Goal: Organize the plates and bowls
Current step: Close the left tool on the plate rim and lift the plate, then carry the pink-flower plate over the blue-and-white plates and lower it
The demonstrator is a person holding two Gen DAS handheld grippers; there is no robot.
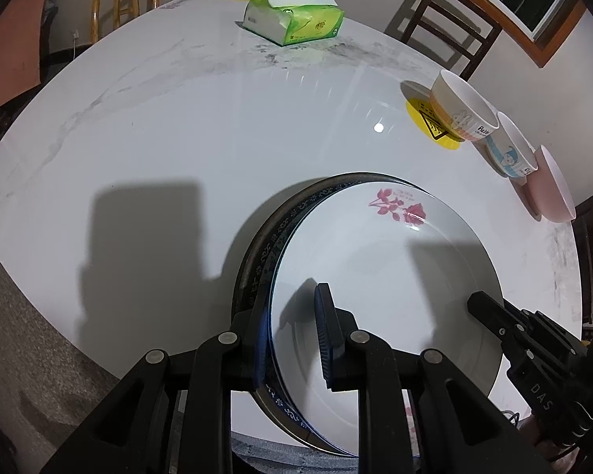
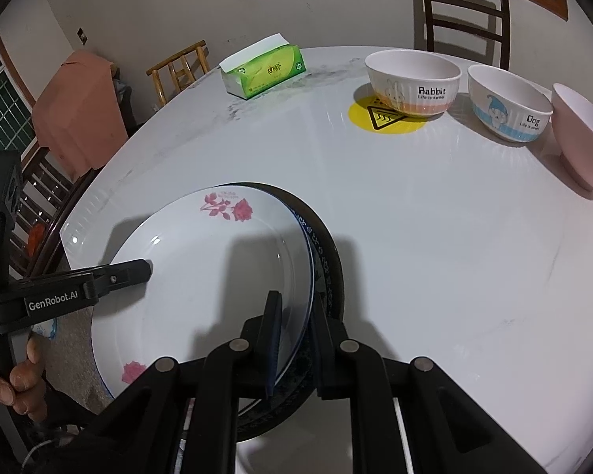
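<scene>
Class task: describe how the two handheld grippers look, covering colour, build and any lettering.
Both are matte black with angular linkage arms and silver round pivot pins. The left gripper has ribbed blue pads on its fingers and "GenRobot.AI" lettering; the right gripper reads "DAS".

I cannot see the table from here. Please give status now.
Left gripper and right gripper both shut on rose plate, opposite rims. Plate sits atop stack. Three bowls far side, nothing in the way.
</scene>
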